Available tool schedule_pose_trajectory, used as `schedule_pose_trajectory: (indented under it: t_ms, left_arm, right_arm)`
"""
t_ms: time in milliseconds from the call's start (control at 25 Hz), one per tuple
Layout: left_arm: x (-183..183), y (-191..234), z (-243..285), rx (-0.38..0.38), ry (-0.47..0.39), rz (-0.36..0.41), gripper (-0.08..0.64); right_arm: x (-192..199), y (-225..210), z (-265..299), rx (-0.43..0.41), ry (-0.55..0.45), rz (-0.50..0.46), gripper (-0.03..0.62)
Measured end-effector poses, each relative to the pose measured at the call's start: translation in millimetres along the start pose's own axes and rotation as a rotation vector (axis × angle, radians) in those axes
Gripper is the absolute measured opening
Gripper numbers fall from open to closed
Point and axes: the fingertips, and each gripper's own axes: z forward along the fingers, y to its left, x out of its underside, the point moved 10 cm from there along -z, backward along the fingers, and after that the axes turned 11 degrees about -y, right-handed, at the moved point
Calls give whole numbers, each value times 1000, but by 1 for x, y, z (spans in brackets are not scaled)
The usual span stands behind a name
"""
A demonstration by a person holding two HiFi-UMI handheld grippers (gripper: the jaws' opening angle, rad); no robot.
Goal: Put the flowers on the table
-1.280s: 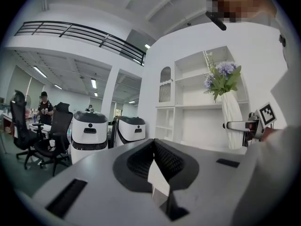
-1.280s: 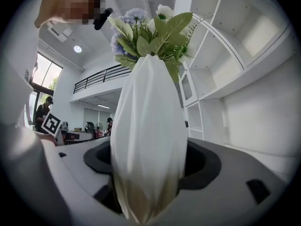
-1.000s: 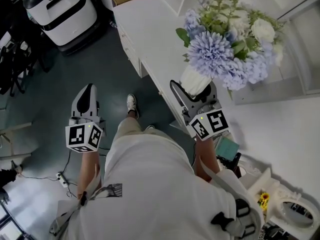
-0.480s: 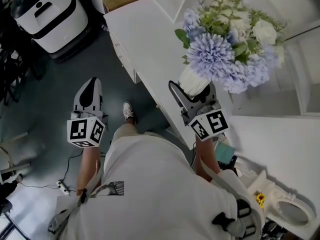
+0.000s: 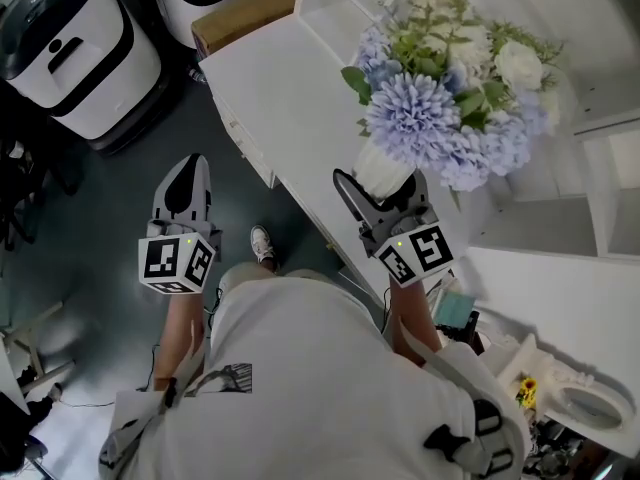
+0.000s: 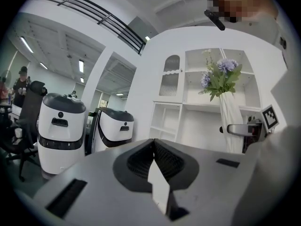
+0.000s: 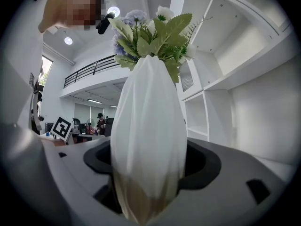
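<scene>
1. The right gripper (image 5: 386, 190) is clamping the white vase (image 7: 148, 140) low on its body, and the flowers (image 5: 440, 108) are standing upright in it.
2. The left gripper (image 6: 153, 149) is hanging over the floor (image 5: 120, 198), jaws pressed together and carrying nothing.
3. The vase is being held at the near edge of the white table (image 5: 270, 98); its base is hidden, so contact with the top cannot be told.
4. Judged progress: the flowers are not released, so seating and letting go appear to remain.

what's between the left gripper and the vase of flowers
In the head view, dark floor, the person's shoe and the front edge of the white table lie between the left gripper and the vase.
</scene>
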Motion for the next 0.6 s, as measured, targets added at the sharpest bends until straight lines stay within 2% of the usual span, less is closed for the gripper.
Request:
schedule_pose_trajectory:
  t_ms: [240,600]
  left_arm:
    - [-6,4,-6,8,53,-7,15]
    - [-14,-9,4,83,34,-28,15]
  right_arm:
    - [-1,10,-1,20,4,42,385]
    - [1,13,1,46,3,41,385]
